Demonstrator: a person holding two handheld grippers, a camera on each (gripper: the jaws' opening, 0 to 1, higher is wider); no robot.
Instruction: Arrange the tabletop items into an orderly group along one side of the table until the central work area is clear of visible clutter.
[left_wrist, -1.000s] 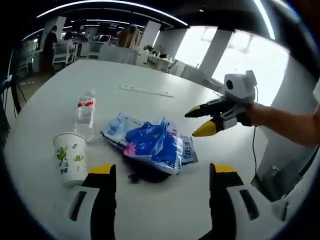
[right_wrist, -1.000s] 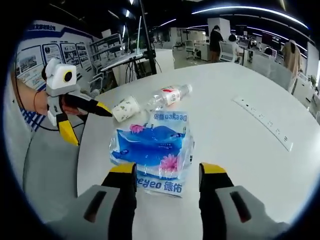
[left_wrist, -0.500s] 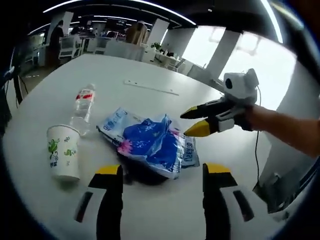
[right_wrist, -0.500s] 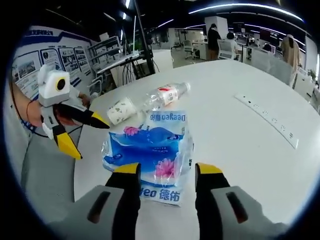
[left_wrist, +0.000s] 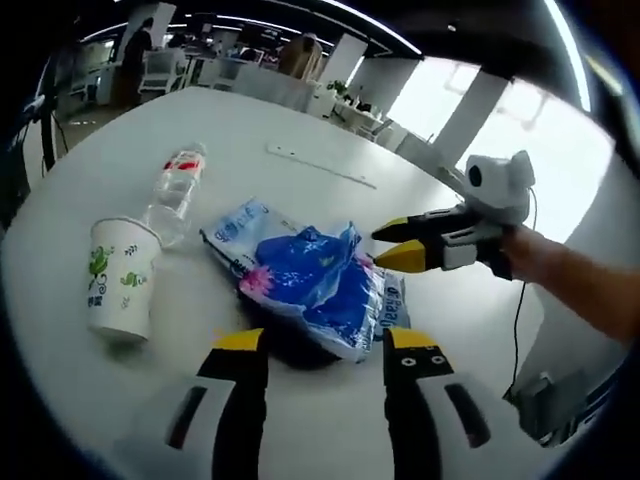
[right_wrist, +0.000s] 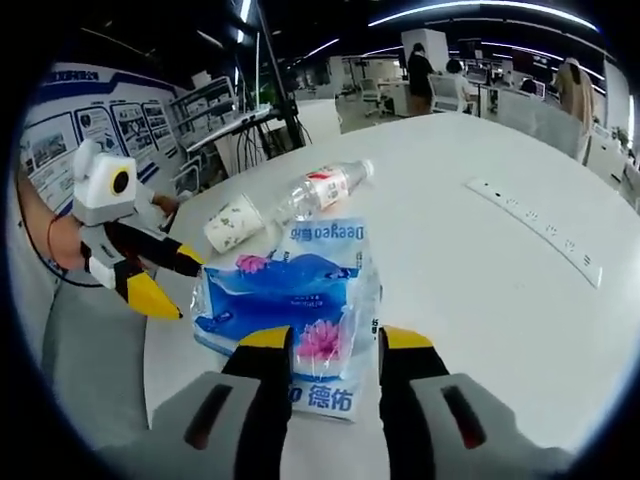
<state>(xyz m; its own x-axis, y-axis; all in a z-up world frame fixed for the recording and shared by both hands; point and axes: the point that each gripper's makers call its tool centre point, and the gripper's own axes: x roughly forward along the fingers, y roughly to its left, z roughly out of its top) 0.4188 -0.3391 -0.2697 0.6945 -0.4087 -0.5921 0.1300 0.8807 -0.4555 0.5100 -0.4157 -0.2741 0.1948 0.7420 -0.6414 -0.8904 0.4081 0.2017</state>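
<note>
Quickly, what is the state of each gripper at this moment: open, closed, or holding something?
Left gripper: open, jaws at the near edge of the blue tissue pack, not gripping.
Right gripper: open, jaws on either side of the pack's end, not closed.

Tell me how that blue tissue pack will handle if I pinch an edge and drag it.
The tissue pack is in wrinkled, loose plastic film, so it will probably sag and crumple rather than stay flat. The glossy wrap on the smooth white table should slide easily. It looks soft and light, unlikely to roll.
</note>
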